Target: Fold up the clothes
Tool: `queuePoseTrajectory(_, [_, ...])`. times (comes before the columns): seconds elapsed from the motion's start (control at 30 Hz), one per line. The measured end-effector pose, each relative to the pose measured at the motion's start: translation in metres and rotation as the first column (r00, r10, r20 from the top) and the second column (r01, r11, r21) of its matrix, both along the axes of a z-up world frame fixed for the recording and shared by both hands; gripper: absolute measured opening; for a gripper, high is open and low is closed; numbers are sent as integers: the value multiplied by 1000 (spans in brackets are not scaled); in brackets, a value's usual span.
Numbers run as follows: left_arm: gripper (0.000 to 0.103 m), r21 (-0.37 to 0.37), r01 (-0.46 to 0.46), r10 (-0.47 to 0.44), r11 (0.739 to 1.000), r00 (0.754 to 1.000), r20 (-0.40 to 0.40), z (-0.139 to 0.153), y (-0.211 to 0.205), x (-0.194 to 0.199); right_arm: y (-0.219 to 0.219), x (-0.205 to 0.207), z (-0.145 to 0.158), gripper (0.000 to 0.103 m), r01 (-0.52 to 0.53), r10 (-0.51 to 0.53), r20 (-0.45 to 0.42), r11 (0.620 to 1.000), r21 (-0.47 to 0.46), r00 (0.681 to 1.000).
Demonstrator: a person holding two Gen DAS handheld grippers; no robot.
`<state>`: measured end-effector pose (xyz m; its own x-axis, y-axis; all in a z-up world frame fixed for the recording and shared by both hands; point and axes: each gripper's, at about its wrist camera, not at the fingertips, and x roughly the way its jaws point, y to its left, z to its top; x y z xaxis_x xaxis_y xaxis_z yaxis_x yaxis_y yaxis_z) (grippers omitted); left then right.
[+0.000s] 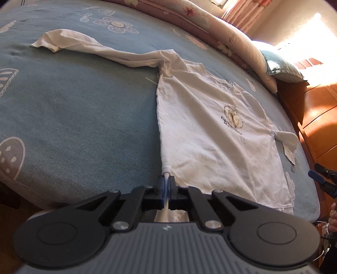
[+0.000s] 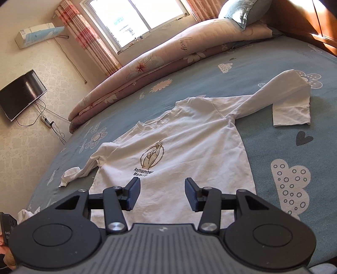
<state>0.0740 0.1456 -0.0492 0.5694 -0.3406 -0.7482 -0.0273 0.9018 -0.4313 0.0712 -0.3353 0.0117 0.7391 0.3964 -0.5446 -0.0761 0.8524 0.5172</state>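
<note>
A white long-sleeved shirt [image 1: 210,130] with a hand print and "Remember" text lies face up on the blue bed. In the left wrist view its one sleeve [image 1: 84,47] stretches far left. My left gripper [image 1: 166,179] is shut on the shirt's bottom hem corner. In the right wrist view the shirt [image 2: 179,139] lies spread, one sleeve [image 2: 290,101] folded back at the right, the other sleeve [image 2: 84,170] crumpled at the left. My right gripper [image 2: 161,189] is open and empty above the shirt's lower part. It also shows at the right edge of the left wrist view [image 1: 322,179].
The blue patterned bedsheet [image 1: 73,126] covers the bed. A rolled pink floral quilt [image 2: 147,65] and a blue pillow [image 2: 242,10] lie along the far side. A wooden headboard [image 1: 316,118] stands at the right. A TV [image 2: 21,94] hangs on the wall.
</note>
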Motion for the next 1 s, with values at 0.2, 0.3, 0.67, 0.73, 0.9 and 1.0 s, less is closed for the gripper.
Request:
queuePoseTrajectory(0.2, [15,-14,-6,6,1000,999,-49,-14,0,-2,2,-1,-12,54,9,-9,-33,1000,-9,999])
queuePoseTrajectory(0.3, [36,4,-8,9,1000,998,-66,-22,-1,1,5,0,-14,54,2,-2,-46,1000,-8,999])
queuePoseTrajectory(0.67, [49,193,29,-46,981,995,84,24,-14,6,7,4,-18,56,-5,1,-67,998,-67,998])
queuePoseTrajectory(0.73, [59,132,89,-105,987,988,116,31,-26,16,14,12,-26,59,-29,24,-86,998,-57,996])
queuePoseTrajectory(0.9, [63,62,228,-234,972,965,121,9,-76,54,62,44,-52,62,-166,154,-134,982,-87,979])
queuePoseTrajectory(1.0, [63,52,254,-257,966,964,70,-18,-94,72,93,53,-66,62,-237,217,-134,957,-166,967])
